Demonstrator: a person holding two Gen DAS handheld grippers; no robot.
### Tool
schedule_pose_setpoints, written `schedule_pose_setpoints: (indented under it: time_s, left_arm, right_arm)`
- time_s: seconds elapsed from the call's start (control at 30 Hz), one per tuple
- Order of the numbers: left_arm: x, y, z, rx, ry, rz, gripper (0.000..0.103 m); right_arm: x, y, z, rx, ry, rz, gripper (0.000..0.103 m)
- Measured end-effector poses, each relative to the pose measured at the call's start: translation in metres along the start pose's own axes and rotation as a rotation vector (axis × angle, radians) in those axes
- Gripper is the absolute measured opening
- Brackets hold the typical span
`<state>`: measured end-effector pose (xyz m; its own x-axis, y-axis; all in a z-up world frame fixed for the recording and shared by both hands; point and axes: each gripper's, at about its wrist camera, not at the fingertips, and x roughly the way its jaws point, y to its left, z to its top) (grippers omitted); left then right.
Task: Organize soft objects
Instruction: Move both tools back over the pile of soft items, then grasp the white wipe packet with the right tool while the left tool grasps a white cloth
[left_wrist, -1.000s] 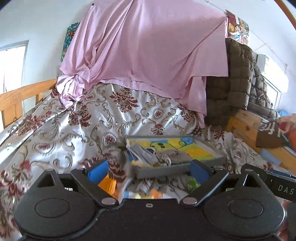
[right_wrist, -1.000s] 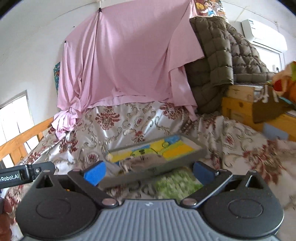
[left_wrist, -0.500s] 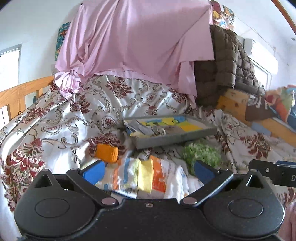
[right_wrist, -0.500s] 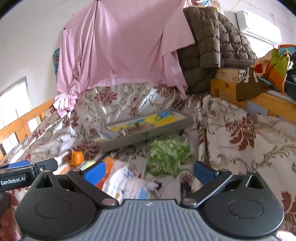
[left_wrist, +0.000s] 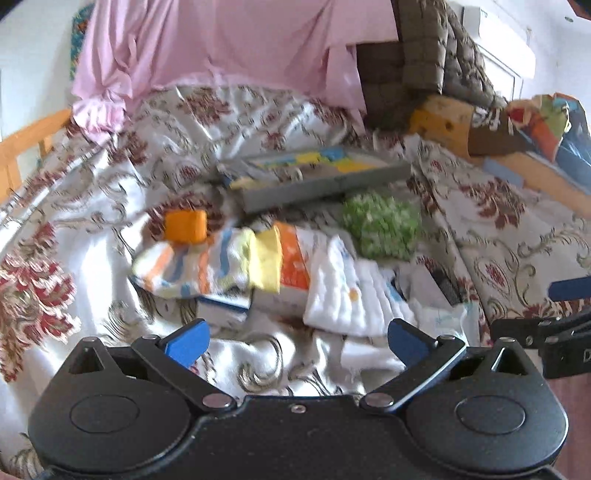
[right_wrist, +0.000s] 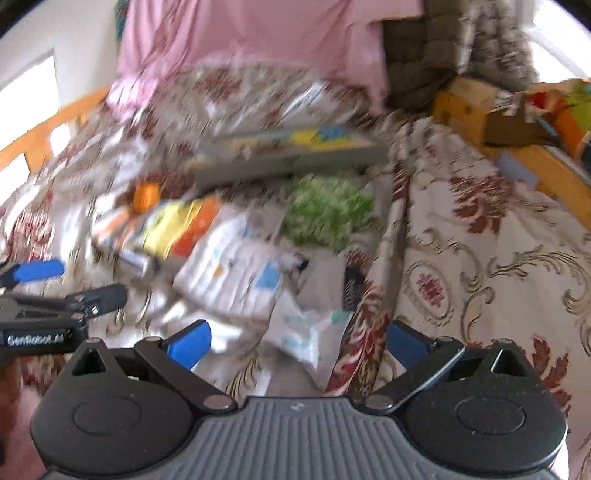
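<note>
- Your left gripper has its blue pads spread wide with nothing between them; it hangs over bare floral bedspread just short of the pile.
- Your right gripper is likewise spread and empty, above a crumpled white piece with blue print; that view is blurred.
- The soft things lie in a loose heap just ahead of both grippers: a striped orange, blue and yellow sock, a white quilted cloth to its right, an orange block at the far left edge, and a green fluffy bundle at the far right edge.
- Open bedspread lies left of the heap and to its right.
- A wooden rail bounds the bed on the left; a wooden ledge with clutter bounds it on the right.
- The grey tray sits beyond the heap, touching the green bundle's far side. It holds yellow and blue flat pieces at the back and grey folded items toward the front; the details are too blurred to name.
- A pink sheet hangs behind the tray.
</note>
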<state>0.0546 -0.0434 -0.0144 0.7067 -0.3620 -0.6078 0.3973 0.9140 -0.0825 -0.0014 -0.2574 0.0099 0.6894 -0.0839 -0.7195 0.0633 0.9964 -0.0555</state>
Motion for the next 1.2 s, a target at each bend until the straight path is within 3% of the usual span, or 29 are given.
schedule_pose_setpoints:
  time_s: [0.5,0.77,1.03,1.2]
  left_arm:
    - [0.044,-0.023,-0.007,0.108,0.133,-0.111,0.102]
    - [0.078,-0.038,-0.012,0.186,0.215,-0.125,0.100]
    - [0.081,-0.057,-0.016,0.360,0.145,-0.120,0.096]
    - [0.089,-0.063,-0.018,0.414,0.177,-0.149,0.078]
  right_arm:
    - [0.094,0.001,0.041,-0.475,0.331,0.056,0.103]
    - [0.132,0.002,0.043,-0.541,0.395,0.093,0.102]
    - [0.156,0.008,0.040,-0.566,0.489,0.118,0.094]
    - [0.161,0.015,0.033,-0.634,0.523,0.112,0.085]
